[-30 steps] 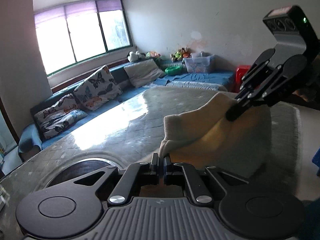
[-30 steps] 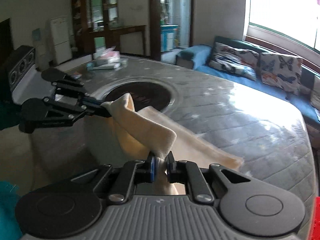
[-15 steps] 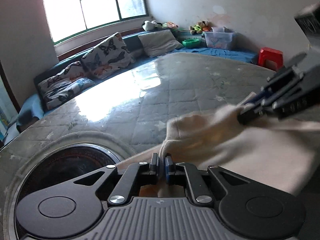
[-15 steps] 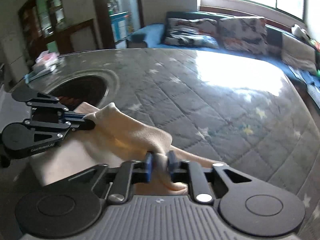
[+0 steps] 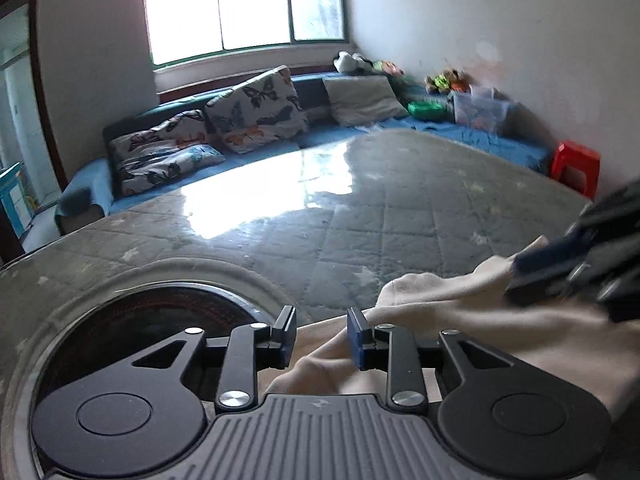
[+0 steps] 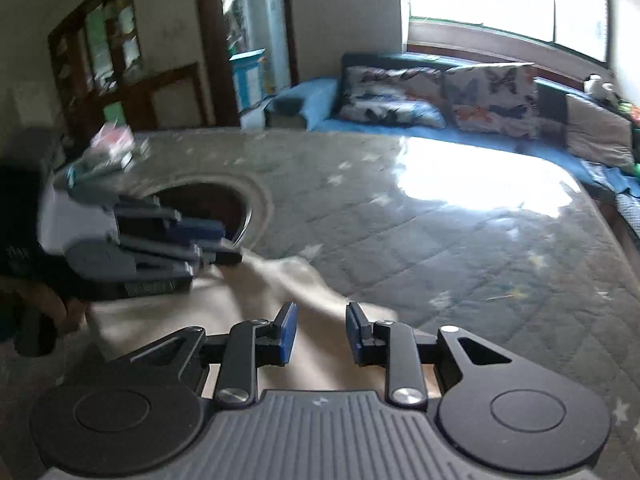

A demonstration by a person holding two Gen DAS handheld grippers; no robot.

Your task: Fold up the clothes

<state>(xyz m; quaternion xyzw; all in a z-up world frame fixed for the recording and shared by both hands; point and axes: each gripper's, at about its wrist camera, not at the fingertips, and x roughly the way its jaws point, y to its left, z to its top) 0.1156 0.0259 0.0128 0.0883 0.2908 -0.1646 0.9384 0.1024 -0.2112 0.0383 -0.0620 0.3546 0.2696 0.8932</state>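
Observation:
A cream garment (image 5: pixel 480 320) lies folded on the grey quilted table (image 5: pixel 360 220) near its front edge. My left gripper (image 5: pixel 321 338) is open, and a loose fold of the cloth lies between its blue pads, against the right one. My right gripper (image 6: pixel 321 334) is open too, low over the garment (image 6: pixel 256 304), with cloth under the gap. Each gripper shows blurred in the other's view: the right gripper (image 5: pixel 520 280) at the cloth's far corner, the left gripper (image 6: pixel 224 248) at its left end.
A round dark opening (image 5: pixel 152 320) is sunk in the table just left of the garment. Small packets (image 6: pixel 108 148) lie at the far table edge. A blue sofa with butterfly cushions (image 5: pixel 252 116) runs behind, with a red stool (image 5: pixel 576 160) at the right.
Both grippers held the garment's folded edge raised, brought it down onto the table, and have now opened and let it go. The cloth lies flat.

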